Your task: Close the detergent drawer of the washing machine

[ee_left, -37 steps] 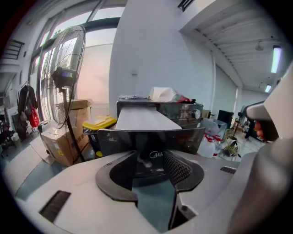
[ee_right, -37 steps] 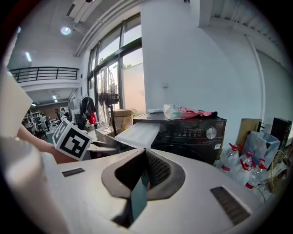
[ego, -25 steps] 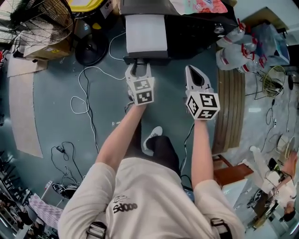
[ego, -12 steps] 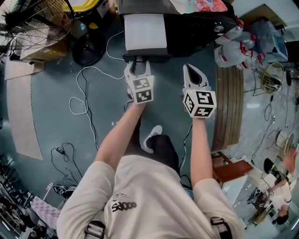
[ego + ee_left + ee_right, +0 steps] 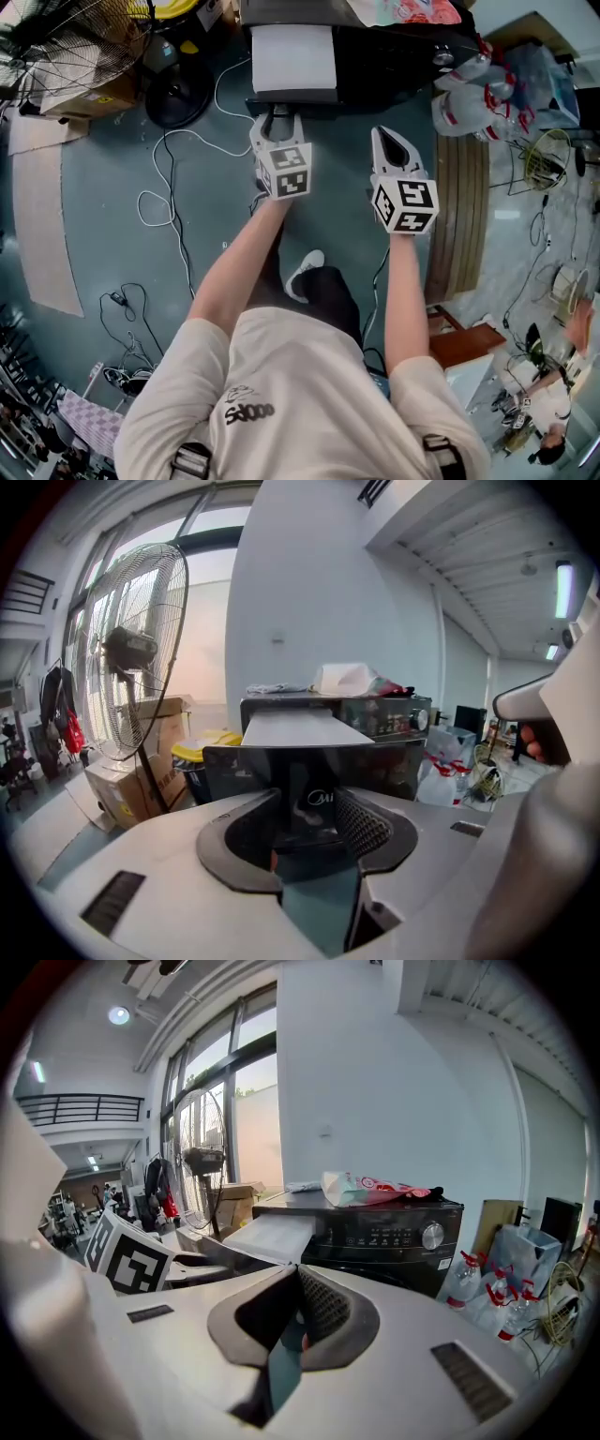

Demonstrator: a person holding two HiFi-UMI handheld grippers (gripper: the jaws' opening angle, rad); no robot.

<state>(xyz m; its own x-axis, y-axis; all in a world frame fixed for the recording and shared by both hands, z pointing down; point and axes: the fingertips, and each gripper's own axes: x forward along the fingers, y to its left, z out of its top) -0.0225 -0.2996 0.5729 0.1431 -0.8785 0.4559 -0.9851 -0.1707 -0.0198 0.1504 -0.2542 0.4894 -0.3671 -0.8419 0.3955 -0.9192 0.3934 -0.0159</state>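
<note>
The black washing machine stands at the top of the head view. Its detergent drawer is pulled out, white on top with a dark front panel. My left gripper is right at that panel. In the left gripper view the panel fills the space behind the jaws, and the left gripper stands open with its tips at the panel's face. My right gripper hangs to the drawer's right, apart from the machine, and its jaws meet in a point. In the right gripper view the right gripper holds nothing.
A standing fan and a cardboard box are at the left. White cables trail over the floor. Spray bottles and a wooden board lie at the right. A printed pouch rests on the machine.
</note>
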